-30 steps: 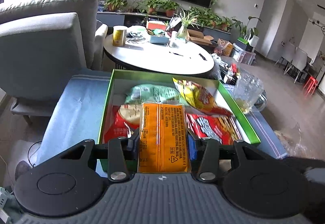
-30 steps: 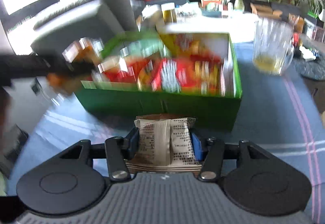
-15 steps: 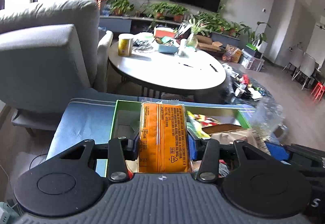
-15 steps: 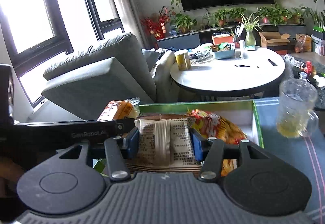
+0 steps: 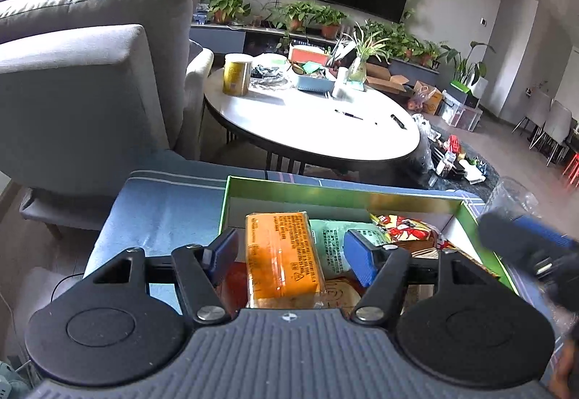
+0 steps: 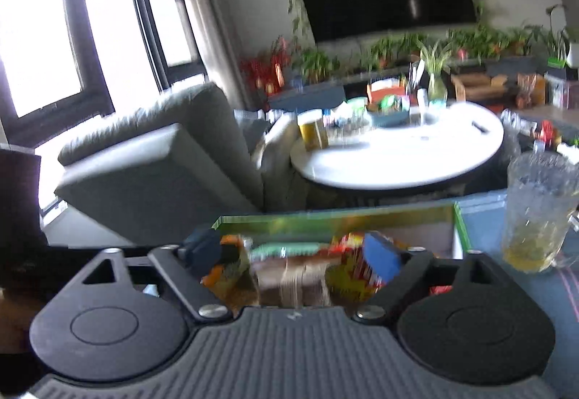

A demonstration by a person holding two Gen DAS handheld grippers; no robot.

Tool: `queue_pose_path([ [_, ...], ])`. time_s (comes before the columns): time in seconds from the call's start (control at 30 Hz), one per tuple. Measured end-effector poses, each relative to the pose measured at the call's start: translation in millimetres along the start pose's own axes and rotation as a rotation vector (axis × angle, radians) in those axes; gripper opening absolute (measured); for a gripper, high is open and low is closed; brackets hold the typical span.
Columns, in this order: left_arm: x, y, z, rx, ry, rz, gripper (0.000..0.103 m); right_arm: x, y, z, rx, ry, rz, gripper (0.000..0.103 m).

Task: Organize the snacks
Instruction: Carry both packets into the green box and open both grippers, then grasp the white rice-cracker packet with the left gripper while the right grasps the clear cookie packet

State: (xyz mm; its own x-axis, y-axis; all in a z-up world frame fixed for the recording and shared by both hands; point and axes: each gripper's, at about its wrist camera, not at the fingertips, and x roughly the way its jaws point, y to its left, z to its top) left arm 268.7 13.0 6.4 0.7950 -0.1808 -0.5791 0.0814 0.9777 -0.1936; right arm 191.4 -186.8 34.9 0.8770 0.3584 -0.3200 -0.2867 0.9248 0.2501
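Left tongs are hanging over the green box, jaws opening. Both blue pads are standing clear of the orange packet, a gap showing on each side. The orange packet is lying between them, tilted, inside the box, on top of other snacks: a pale green packet just to its right, and a red and yellow bag further right against the far wall.

Right tongs are also over the box, jaws opening. The view is blurred. A brown and white packet is sitting between the pads with space on either side, down among the other snacks; whether it is resting or dropping cannot be told. From the left camera, the right tongs are showing as a dark blurred shape at the right edge.

The box is sitting on a blue striped cloth covering the worktop. A glass mug holding some yellow liquid is standing on the cloth just right of the box. Beyond: a grey sofa and a round white table, well apart from the box.
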Motion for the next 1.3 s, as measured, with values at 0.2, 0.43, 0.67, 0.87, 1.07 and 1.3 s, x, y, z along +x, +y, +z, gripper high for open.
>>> queue_pose_path([
  [0.2, -33, -5, -6, 0.013, -0.036, 0.002, 0.064, -49, 21, 10, -0.149, -0.169, -0.054, 0.08],
  [0.43, -83, -23, -32, 0.062, -0.052, -0.068, 0.065, -91, 19, 18, -0.152, -0.096, -0.111, 0.08],
  [0.67, -123, -41, -74, 0.139, -0.007, -0.15, 0.066, -113, 5, 5, -0.062, 0.034, -0.083, 0.08],
  [0.87, -153, -59, -117, 0.317, 0.074, -0.254, 0.066, -136, 5, -6, -0.03, 0.12, -0.095, 0.08],
  [1.07, -191, -88, -167, 0.711, 0.131, -0.451, 0.067, -160, 1, -11, -0.026, 0.122, -0.132, 0.08],
  [1.3, -186, -122, -205, 0.918, 0.25, -0.585, 0.067, -164, 3, -17, -0.004, 0.14, -0.14, 0.08],
])
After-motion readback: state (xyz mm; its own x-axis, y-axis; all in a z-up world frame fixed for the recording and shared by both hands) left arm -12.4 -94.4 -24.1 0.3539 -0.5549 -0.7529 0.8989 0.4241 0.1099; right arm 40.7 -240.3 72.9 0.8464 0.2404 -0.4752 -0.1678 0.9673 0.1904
